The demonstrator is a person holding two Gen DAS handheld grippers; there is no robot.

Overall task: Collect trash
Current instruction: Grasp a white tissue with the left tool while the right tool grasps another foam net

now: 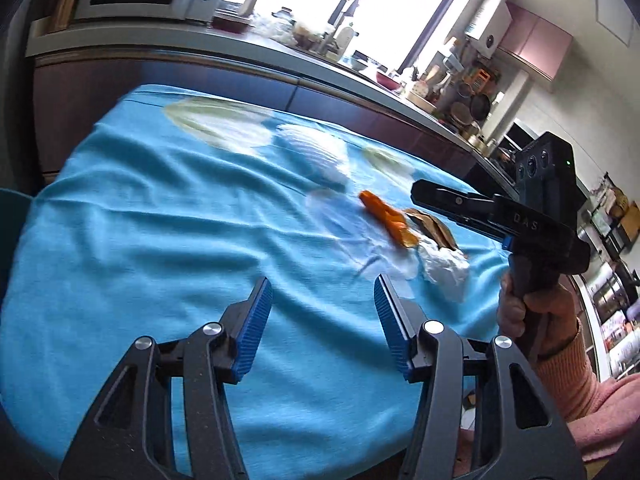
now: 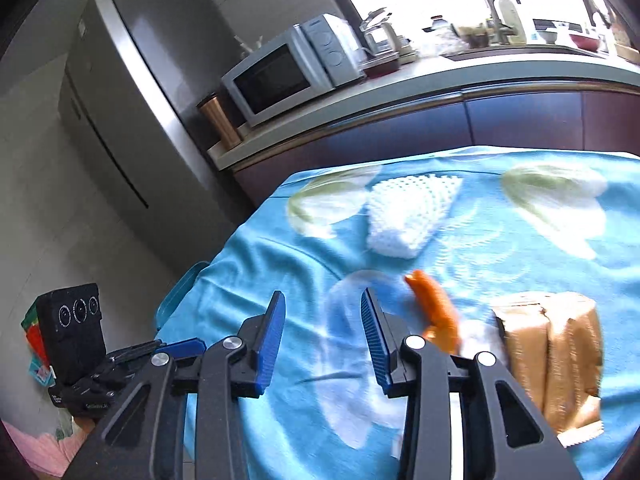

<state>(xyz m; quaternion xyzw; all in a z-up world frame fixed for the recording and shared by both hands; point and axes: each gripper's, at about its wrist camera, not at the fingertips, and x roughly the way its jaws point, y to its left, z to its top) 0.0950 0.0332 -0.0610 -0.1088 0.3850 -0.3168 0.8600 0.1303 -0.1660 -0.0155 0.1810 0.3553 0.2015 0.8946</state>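
Trash lies on a blue flowered tablecloth (image 1: 160, 220). An orange wrapper (image 1: 386, 218) sits beside a brown packet (image 1: 434, 226) and a crumpled white tissue (image 1: 446, 268), with a white foam net (image 1: 316, 152) farther back. My left gripper (image 1: 323, 284) hangs open and empty over bare cloth, short of the wrapper. A hand (image 1: 532, 312) holds the right gripper (image 1: 418, 192) above the brown packet. In the right wrist view my right gripper (image 2: 323, 300) is open and empty, with the orange wrapper (image 2: 434, 308) just right of its fingers, the brown packet (image 2: 556, 360) beyond and the foam net (image 2: 408, 212) ahead.
A kitchen counter (image 2: 400, 92) with a microwave (image 2: 288, 72) and dishes runs behind the table. A grey fridge (image 2: 132, 92) stands at the left. A teal chair edge (image 2: 180, 288) shows by the table's left side. The left gripper (image 2: 176, 346) appears at lower left.
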